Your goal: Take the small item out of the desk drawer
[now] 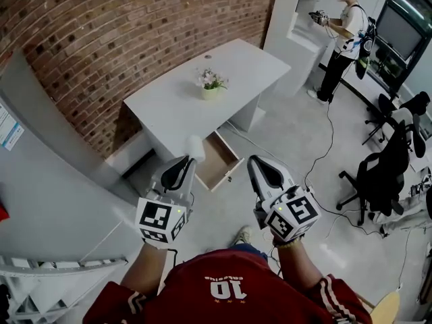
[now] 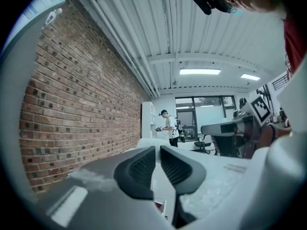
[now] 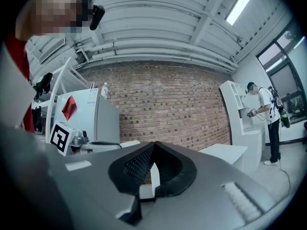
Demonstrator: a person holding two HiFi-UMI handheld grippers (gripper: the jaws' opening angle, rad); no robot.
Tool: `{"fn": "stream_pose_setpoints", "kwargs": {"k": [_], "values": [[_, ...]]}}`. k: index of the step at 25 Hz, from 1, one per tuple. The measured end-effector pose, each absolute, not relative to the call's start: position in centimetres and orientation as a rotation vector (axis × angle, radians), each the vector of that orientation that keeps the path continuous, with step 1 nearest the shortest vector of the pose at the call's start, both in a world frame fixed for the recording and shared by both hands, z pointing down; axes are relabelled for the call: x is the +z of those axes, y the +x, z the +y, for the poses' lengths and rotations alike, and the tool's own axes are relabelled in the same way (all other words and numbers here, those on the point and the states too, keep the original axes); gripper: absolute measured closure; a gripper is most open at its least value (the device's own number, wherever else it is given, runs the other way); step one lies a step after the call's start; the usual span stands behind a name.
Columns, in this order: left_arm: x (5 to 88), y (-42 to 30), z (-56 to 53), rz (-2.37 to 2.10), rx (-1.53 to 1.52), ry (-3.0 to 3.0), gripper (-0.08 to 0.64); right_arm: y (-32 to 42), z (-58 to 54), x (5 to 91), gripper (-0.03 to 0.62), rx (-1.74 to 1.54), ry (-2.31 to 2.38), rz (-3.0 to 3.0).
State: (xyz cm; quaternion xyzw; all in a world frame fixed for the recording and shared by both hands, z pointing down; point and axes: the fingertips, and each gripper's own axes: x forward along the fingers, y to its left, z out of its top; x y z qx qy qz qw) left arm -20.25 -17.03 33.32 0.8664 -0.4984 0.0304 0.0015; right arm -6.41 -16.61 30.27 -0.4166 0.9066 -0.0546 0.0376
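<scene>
- A brick wall [image 1: 135, 32] ran along the back. The white desk [image 1: 169, 106] stood against it, out ahead of both tongs with nothing in the way.
- Far right, another person [image 1: 344, 25] stood at a white shelf unit [image 3: 237, 119]. Black office chairs [image 1: 381, 174] sat nearby and a cable [image 1: 325, 140] trailed over the floor.
- On the desk top sat a little flower pot [image 1: 211, 86]. Below it the drawer [image 1: 219, 162] hung open, its wooden inside partly covered by the left gripper [image 1: 189, 159].
- The small white item [image 1: 196, 147] was out of the drawer, a blurred pale lump right at that gripper's tips, its shape impossible to make out.
- The left gripper was clenched on the item. In its own view the pads stood a narrow slot apart, and the pale stuff between them blended into the desk behind.
- The right gripper [image 1: 254, 160] was clenched too, tips touching and nothing held.
- Both pointed level at the desk, side by side. The bare forearms [image 1: 145, 272] ran back to a red shirt [image 1: 202, 302].
</scene>
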Motion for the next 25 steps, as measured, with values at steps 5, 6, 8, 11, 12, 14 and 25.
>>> {"fn": "stream_pose_setpoints", "kwargs": {"k": [5, 6, 8, 11, 12, 14, 25], "values": [[33.0, -21.4, -15.9, -1.577, 0.078, 2.705, 0.520, -6.6, -15.5, 30.7, 0.601, -0.118, -1.367, 2.789], [33.0, -21.5, -15.7, -1.573, 0.085, 2.711, 0.518, -6.7, -15.3, 30.8, 0.601, -0.112, -1.378, 2.793], [33.0, -21.6, -15.2, -1.567, 0.099, 2.724, 0.518, -6.9, -14.9, 30.8, 0.601, -0.102, -1.392, 2.801], [33.0, -21.8, -14.5, -1.582, 0.115, 2.731, 0.518, -6.9, -14.2, 30.8, 0.603, -0.095, -1.401, 2.800], [33.0, -21.9, -14.3, -1.585, 0.120, 2.731, 0.518, -6.8, -13.9, 30.8, 0.603, -0.095, -1.405, 2.799], [33.0, -21.8, -13.8, -1.574, 0.121, 2.734, 0.518, -6.5, -13.6, 30.9, 0.601, -0.102, -1.414, 2.796], [32.7, -19.9, -12.5, -1.537, 0.116, 2.794, 0.517, -6.0, -12.4, 31.0, 0.601, -0.123, -1.431, 2.793]]}}
